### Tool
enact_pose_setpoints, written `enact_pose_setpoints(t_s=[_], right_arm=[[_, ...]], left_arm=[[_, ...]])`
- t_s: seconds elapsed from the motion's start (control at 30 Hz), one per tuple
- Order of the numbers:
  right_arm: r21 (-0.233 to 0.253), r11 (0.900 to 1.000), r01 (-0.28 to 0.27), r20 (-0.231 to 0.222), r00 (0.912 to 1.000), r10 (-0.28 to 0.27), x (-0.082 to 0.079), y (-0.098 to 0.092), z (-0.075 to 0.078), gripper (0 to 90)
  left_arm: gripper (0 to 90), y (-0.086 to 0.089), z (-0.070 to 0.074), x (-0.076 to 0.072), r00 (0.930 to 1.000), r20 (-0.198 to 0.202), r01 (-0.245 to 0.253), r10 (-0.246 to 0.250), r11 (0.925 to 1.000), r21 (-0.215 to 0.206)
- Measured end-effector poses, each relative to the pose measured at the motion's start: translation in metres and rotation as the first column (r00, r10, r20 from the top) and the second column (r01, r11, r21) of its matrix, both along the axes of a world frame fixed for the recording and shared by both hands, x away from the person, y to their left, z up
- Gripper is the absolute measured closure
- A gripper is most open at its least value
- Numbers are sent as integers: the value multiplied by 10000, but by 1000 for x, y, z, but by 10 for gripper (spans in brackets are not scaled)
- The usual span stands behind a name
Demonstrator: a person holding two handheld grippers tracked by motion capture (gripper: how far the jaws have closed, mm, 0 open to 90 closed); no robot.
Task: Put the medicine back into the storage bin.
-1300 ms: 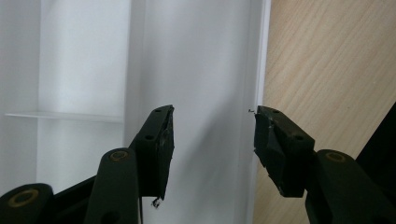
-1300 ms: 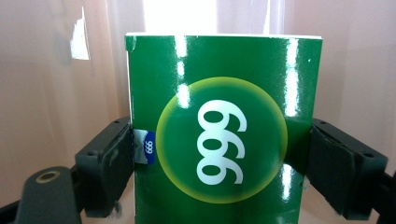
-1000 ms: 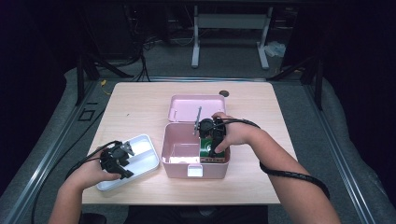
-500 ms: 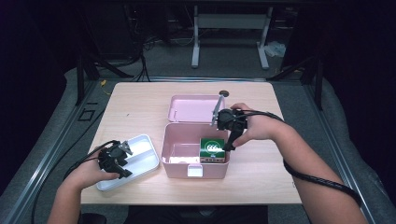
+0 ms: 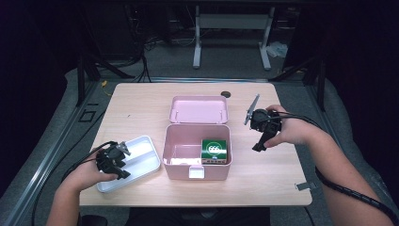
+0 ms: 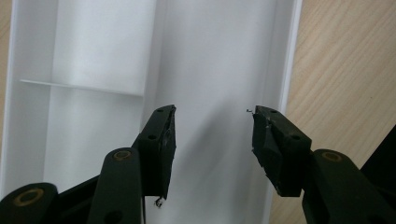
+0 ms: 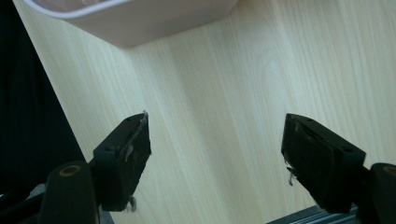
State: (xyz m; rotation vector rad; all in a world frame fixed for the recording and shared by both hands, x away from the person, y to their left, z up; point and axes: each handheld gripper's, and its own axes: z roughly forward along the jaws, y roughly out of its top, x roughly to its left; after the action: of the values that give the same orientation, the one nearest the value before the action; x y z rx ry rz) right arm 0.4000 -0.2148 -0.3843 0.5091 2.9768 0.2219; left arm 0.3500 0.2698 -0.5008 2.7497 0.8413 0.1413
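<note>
At the centre of the high view, a light wooden table is seen, and on it a pink storage box is placed with its lid thrown back toward the upper part of the frame. To the lower left of the box, a white divided tray is laid, apart from it. Inside the box, at its right side, a green package with a white round logo is found, upright against the wall.

The right gripper is held to the right of the box, above bare table; in the right gripper view its jaws are spread wide with nothing between them, and a corner of the box is seen at the upper left. The left gripper is held over the tray, its jaws parted and empty too.

The package is judged to be already put in, so the placing step seems finished. For the next move, probably the tray must be gripped by its rim and carried to the box, or the lid must be closed.
</note>
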Motion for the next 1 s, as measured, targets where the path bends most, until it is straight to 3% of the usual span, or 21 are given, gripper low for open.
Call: enact_pose_setpoints(t_s=[0.17,0.2,0.23,0.33,0.4,0.5,0.57,0.7,0.77,0.83,0.87,0.9,0.93,0.97,1.0], right_arm=[[224,9995,212,99,9997,-215,-3,-7,-6,237],[755,9958,519,210,9983,-536,-6,-9,-11,237],[909,9934,703,239,9971,-728,-7,-10,-12,237],[1564,9795,1271,472,9896,-1360,-8,-15,-24,237],[1729,9696,1734,547,9812,-1852,-9,-18,-35,237],[2224,9465,2340,634,9652,-2535,-13,-23,-49,237],[2618,9243,2778,826,9477,-3082,-17,-27,-58,237],[3477,8686,3530,1018,9067,-4093,-26,-35,-76,244],[3633,8514,3784,1082,8905,-4420,-30,-37,-85,244],[3919,8258,4055,1175,8682,-4821,-34,-39,-93,244],[3919,8258,4055,1175,8682,-4821,-34,-39,-93,244],[4318,7892,4366,1257,8374,-5320,-39,-40,-101,244],[4438,7765,4473,1327,8241,-5506,-41,-41,-103,245],[4438,7765,4473,1327,8241,-5506,-41,-41,-103,245],[4718,7414,4772,1389,7902,-5969,-46,-41,-111,252]], left_arm=[[497,3,1,0,9999,13,-132,132,9999,-5],[499,4,1,0,9999,57,-119,119,9999,-25],[500,5,1,0,9998,60,-176,176,9998,-21],[503,7,1,0,9997,62,-242,242,9997,16],[503,8,2,1,9996,115,-267,266,9996,69],[507,14,4,0,9986,206,-478,478,9989,-33],[512,18,5,1,9979,265,-583,583,9983,-16],[523,21,4,1,9976,276,-639,638,9980,21],[533,21,3,2,9975,279,-649,648,9979,49],[544,21,2,3,9974,337,-650,644,9978,150],[546,21,2,3,9974,337,-650,644,9978,150],[552,21,2,3,9974,358,-635,627,9977,219],[556,22,2,4,9970,400,-666,656,9975,241],[560,22,2,4,9970,400,-666,656,9975,241],[566,22,1,5,9972,418,-644,628,9971,402]])
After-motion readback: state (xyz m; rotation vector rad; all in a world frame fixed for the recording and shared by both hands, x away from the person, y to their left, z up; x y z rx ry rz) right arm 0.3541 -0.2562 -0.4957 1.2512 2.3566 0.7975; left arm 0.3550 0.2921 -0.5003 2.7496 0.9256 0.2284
